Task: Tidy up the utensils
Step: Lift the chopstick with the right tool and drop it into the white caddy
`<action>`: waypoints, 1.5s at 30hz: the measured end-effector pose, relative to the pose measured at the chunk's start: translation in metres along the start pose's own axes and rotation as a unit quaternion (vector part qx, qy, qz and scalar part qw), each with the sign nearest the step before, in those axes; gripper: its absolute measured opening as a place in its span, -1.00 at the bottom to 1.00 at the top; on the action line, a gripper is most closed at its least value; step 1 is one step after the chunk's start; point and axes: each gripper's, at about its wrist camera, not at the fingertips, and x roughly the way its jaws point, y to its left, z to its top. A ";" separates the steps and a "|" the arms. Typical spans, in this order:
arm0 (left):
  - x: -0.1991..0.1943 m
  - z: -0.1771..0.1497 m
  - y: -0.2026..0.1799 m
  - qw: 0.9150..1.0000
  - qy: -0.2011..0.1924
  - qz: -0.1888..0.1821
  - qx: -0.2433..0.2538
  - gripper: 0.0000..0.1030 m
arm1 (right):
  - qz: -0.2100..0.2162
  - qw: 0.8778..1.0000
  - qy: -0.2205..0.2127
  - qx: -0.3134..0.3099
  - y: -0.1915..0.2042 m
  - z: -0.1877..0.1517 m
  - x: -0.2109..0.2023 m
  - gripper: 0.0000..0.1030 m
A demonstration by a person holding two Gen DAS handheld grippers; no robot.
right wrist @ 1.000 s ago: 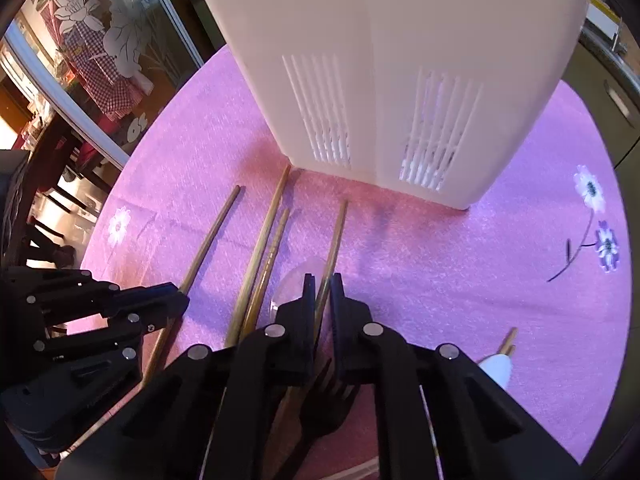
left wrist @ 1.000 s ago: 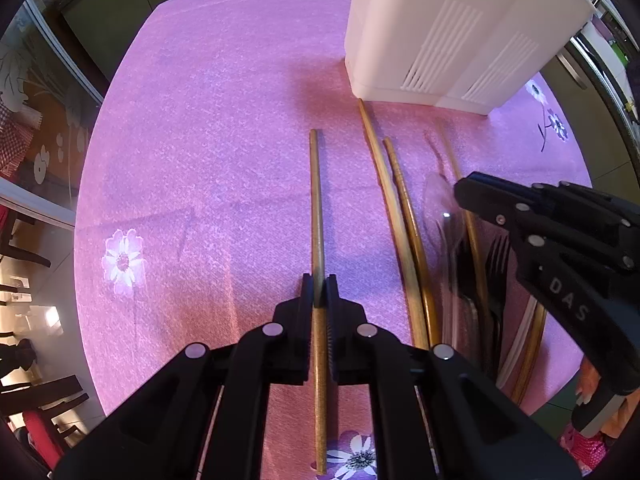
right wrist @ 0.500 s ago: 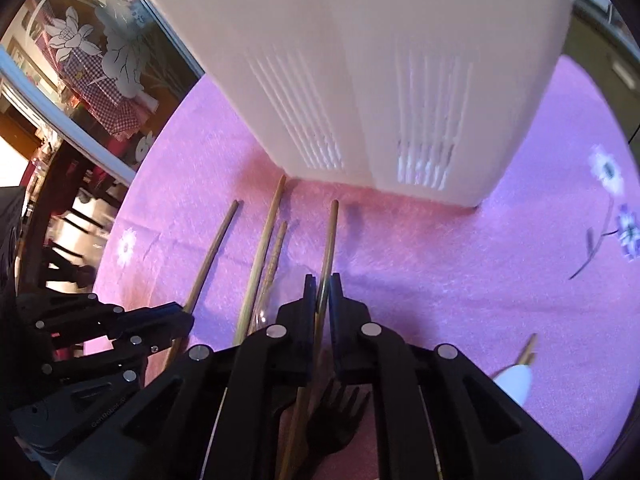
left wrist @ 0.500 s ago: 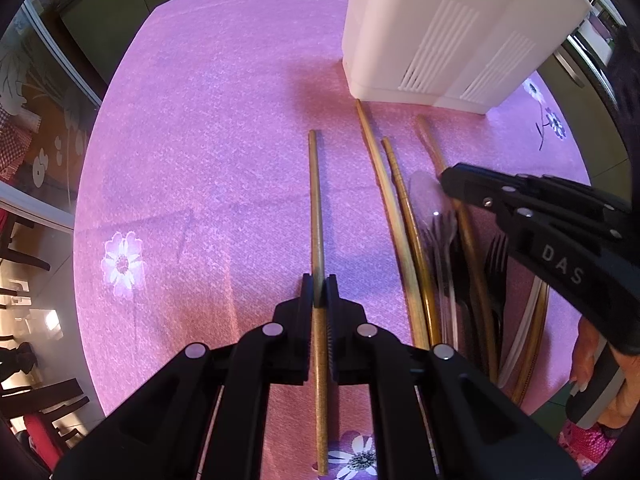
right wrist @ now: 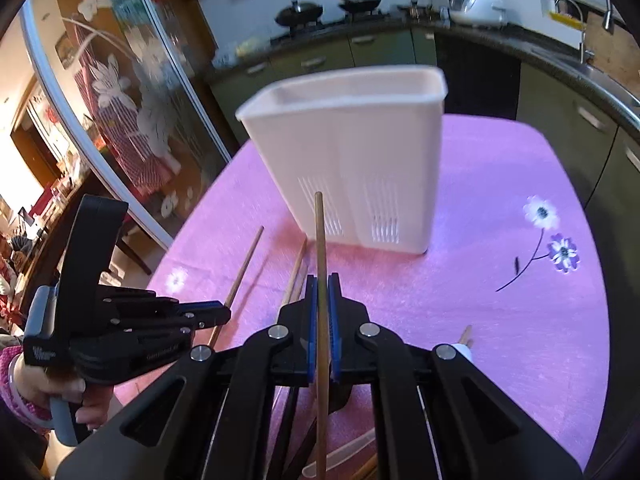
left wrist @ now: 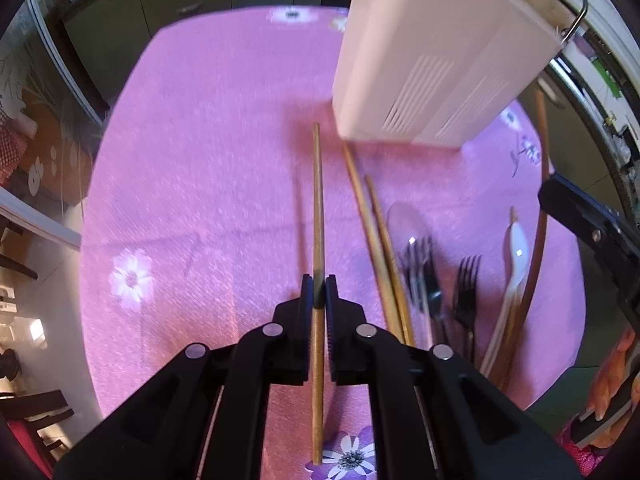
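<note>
The left claw (left wrist: 319, 294) is clamped on a long wooden chopstick (left wrist: 317, 216) that runs straight ahead of it over the pink flowered table (left wrist: 208, 152). The right claw (right wrist: 322, 294) grips another wooden chopstick (right wrist: 320, 240), its tip ahead toward the tall white slotted plastic utensil holder (right wrist: 360, 152). Loose chopsticks, black forks (left wrist: 466, 280) and a white spoon (left wrist: 516, 240) lie right of the left claw.

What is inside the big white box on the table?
Only the top rim and a strip of pale inner wall of the white box show in the right wrist view. Nothing sticks out above it. The bottom is hidden by its own walls, so whether anything lies inside cannot be seen.
</note>
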 end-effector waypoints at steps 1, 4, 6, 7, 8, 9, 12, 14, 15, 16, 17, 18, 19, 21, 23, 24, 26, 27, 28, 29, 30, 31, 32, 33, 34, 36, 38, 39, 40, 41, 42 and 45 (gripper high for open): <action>-0.008 0.001 0.001 1.000 -0.010 -0.005 -0.001 -0.88 | 0.003 1.000 -0.008 0.000 0.000 0.001 -0.007 -0.88; -0.025 0.003 0.001 0.999 -0.032 -0.008 0.002 -0.88 | 0.005 1.000 -0.025 0.001 -0.002 0.005 -0.027 -0.88; -0.037 0.003 0.001 0.999 -0.045 -0.013 0.003 -0.88 | 0.008 0.999 -0.035 0.002 -0.006 0.008 -0.041 -0.88; -0.042 0.003 0.001 0.999 -0.051 -0.016 0.004 -0.88 | 0.010 0.999 -0.041 0.003 -0.006 0.009 -0.047 -0.88; -0.047 0.002 0.002 0.998 -0.056 -0.019 0.005 -0.88 | 0.012 0.999 -0.045 0.003 -0.005 0.009 -0.052 -0.89; -0.052 0.002 0.002 0.998 -0.060 -0.022 0.007 -0.88 | 0.013 0.999 -0.050 0.002 -0.005 0.010 -0.057 -0.88; -0.071 0.004 -0.006 0.996 -0.078 -0.030 0.014 -0.88 | 0.016 0.998 -0.060 0.000 -0.002 0.012 -0.065 -0.88; -0.083 0.007 -0.011 0.995 -0.089 -0.034 0.020 -0.88 | 0.017 0.998 -0.068 -0.002 0.000 0.012 -0.074 -0.88; -0.089 0.008 -0.013 0.995 -0.095 -0.037 0.023 -0.88 | 0.017 0.997 -0.070 -0.002 0.000 0.011 -0.076 -0.88; -0.092 0.009 -0.016 0.994 -0.099 -0.038 0.026 -0.88 | 0.017 0.997 -0.075 -0.002 0.000 0.012 -0.080 -0.88; -0.096 0.010 -0.020 0.993 -0.103 -0.040 0.029 -0.88 | 0.018 0.997 -0.078 -0.003 0.001 0.013 -0.082 -0.88; -0.101 0.011 -0.023 0.993 -0.109 -0.042 0.034 -0.88 | 0.018 0.996 -0.083 -0.003 0.002 0.014 -0.087 -0.88; -0.106 0.014 -0.025 0.992 -0.113 -0.044 0.036 -0.88 | 0.018 0.996 -0.087 -0.004 0.002 0.015 -0.090 -0.88; -0.117 0.017 -0.031 0.990 -0.126 -0.046 0.042 -0.88 | 0.018 0.995 -0.096 -0.006 0.003 0.018 -0.098 -0.88; -0.131 0.022 -0.036 0.988 -0.139 -0.048 0.047 -0.88 | 0.017 0.995 -0.103 -0.008 0.004 0.020 -0.104 -0.88; -0.140 0.026 -0.040 0.986 -0.150 -0.049 0.051 -0.88 | 0.017 0.994 -0.106 -0.009 0.005 0.022 -0.107 -0.89; -0.152 0.034 -0.044 0.983 -0.166 -0.050 0.056 -0.88 | 0.015 0.993 -0.112 -0.012 0.006 0.026 -0.113 -0.88; -0.164 0.040 -0.048 0.980 -0.181 -0.049 0.059 -0.88 | 0.014 0.993 -0.115 -0.013 0.006 0.028 -0.115 -0.88; -0.171 0.044 -0.050 0.979 -0.190 -0.049 0.061 -0.88 | 0.012 0.993 -0.118 -0.014 0.006 0.030 -0.118 -0.88; -0.181 0.051 -0.053 0.976 -0.203 -0.049 0.062 -0.88 | 0.011 0.993 -0.120 -0.015 0.005 0.032 -0.121 -0.89; -0.187 0.055 -0.054 0.974 -0.212 -0.049 0.061 -0.88 | 0.009 0.992 -0.123 -0.016 0.005 0.034 -0.122 -0.88; -0.196 0.062 -0.055 0.972 -0.223 -0.051 0.060 -0.88 | 0.008 0.992 -0.125 -0.017 0.005 0.036 -0.126 -0.88; -0.204 0.070 -0.056 0.969 -0.236 -0.053 0.060 -0.88 | 0.007 0.992 -0.127 -0.018 0.005 0.037 -0.127 -0.88; -0.209 0.076 -0.057 0.967 -0.244 -0.053 0.059 -0.88 | 0.006 0.992 -0.128 -0.018 0.005 0.038 -0.128 -0.88; -0.214 0.085 -0.058 0.964 -0.255 -0.051 0.056 -0.88 | 0.005 0.992 -0.129 -0.018 0.004 0.039 -0.130 -0.89; -0.220 0.097 -0.060 0.960 -0.270 -0.049 0.055 -0.88 | 0.004 0.991 -0.129 -0.017 0.002 0.040 -0.131 -0.88; -0.220 0.110 -0.062 0.957 -0.282 -0.040 0.049 -0.88 | 0.003 0.992 -0.129 -0.018 0.000 0.041 -0.131 -0.88; -0.217 0.119 -0.064 0.957 -0.285 -0.038 0.048 -0.88 | 0.003 0.992 -0.128 -0.018 -0.001 0.042 -0.131 -0.88; -0.214 0.123 -0.064 0.957 -0.285 -0.035 0.047 -0.88 | 0.003 0.992 -0.128 -0.018 -0.002 0.042 -0.132 -0.88; -0.207 0.128 -0.064 0.957 -0.284 -0.030 0.043 -0.88 | 0.002 0.991 -0.129 -0.019 -0.002 0.043 -0.132 -0.88; -0.199 0.132 -0.063 0.959 -0.280 -0.029 0.043 -0.88 | 0.001 0.991 -0.129 -0.019 -0.003 0.043 -0.132 -0.88; -0.174 0.139 -0.060 0.962 -0.269 -0.016 0.039 -0.88 | 0.000 0.991 -0.133 -0.022 -0.003 0.046 -0.136 -0.88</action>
